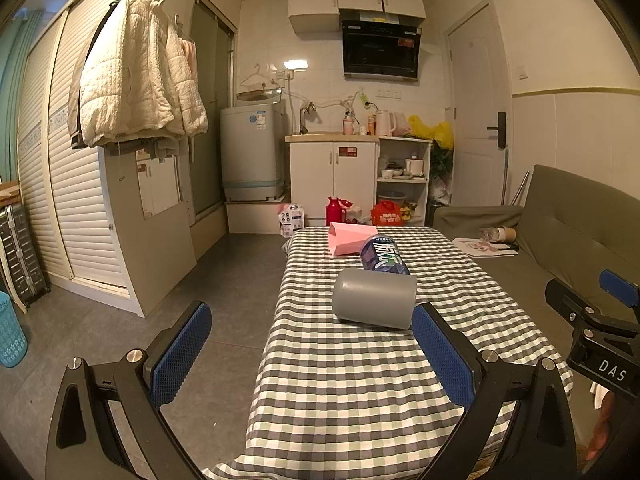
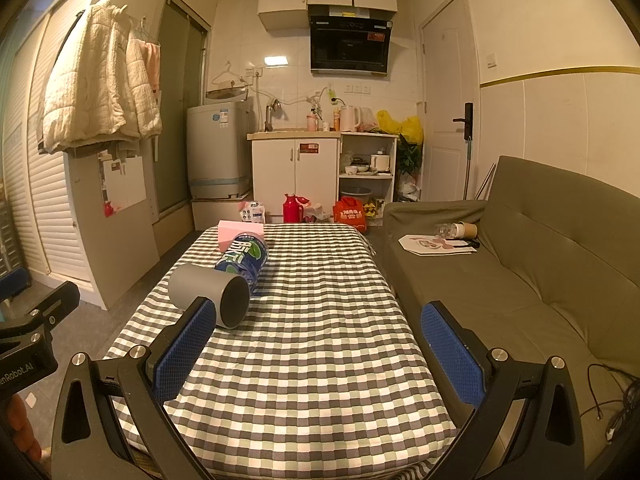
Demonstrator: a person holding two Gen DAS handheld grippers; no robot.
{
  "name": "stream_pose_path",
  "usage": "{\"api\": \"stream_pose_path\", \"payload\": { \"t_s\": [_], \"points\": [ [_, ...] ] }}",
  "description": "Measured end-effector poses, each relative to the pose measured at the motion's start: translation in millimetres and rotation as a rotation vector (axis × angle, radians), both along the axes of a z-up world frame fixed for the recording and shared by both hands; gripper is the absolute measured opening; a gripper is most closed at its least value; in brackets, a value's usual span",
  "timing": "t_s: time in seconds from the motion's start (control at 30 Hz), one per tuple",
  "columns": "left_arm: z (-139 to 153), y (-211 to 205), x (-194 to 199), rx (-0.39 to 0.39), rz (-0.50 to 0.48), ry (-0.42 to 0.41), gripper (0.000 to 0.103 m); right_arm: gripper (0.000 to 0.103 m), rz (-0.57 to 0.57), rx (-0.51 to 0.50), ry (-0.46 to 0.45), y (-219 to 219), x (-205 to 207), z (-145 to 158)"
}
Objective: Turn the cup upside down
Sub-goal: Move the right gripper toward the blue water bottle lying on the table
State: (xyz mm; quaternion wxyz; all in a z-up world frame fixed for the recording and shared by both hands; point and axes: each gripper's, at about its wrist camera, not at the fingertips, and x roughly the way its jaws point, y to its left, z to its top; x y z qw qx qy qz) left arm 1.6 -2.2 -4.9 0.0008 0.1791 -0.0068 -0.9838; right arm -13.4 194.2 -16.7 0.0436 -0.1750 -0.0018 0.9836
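Observation:
A grey cup (image 1: 374,298) lies on its side on the checked tablecloth (image 1: 352,380), its closed base toward the left and its open mouth toward the right; in the right wrist view the cup (image 2: 208,290) shows its dark mouth. My left gripper (image 1: 312,340) is open, close in front of the cup, and its right fingertip (image 1: 430,322) is near the cup's rim. My right gripper (image 2: 320,336) is open over the cloth, to the right of the cup, holding nothing. Its left fingertip (image 2: 202,314) overlaps the cup's mouth in the image.
A blue drink can (image 1: 384,256) lies on its side just behind the cup, touching it, with a pink box (image 1: 348,240) beyond. An olive sofa (image 2: 540,280) runs along the table's right side. Bare floor (image 1: 180,280) lies left of the table, and kitchen cabinets stand far back.

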Motion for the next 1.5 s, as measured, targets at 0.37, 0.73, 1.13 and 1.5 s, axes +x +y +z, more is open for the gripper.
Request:
{"api": "stream_pose_path", "payload": {
  "t_s": [0.37,0.73,1.13,1.5],
  "points": [
    [0,-1,0,0.002,0.000,-0.001,0.103,0.103,0.000,0.000,-0.001,0,0,1],
    [0,-11,-7,0.020,0.030,-0.050,0.103,0.103,0.001,0.018,-0.019,-5,-4,1],
    [9,-34,-85,0.052,0.064,-0.253,0.103,0.103,0.040,0.028,-0.143,-18,-60,16],
    [8,-57,-178,0.023,0.096,-0.374,0.103,0.103,0.156,0.022,-0.298,-53,-204,36]
  ]
}}
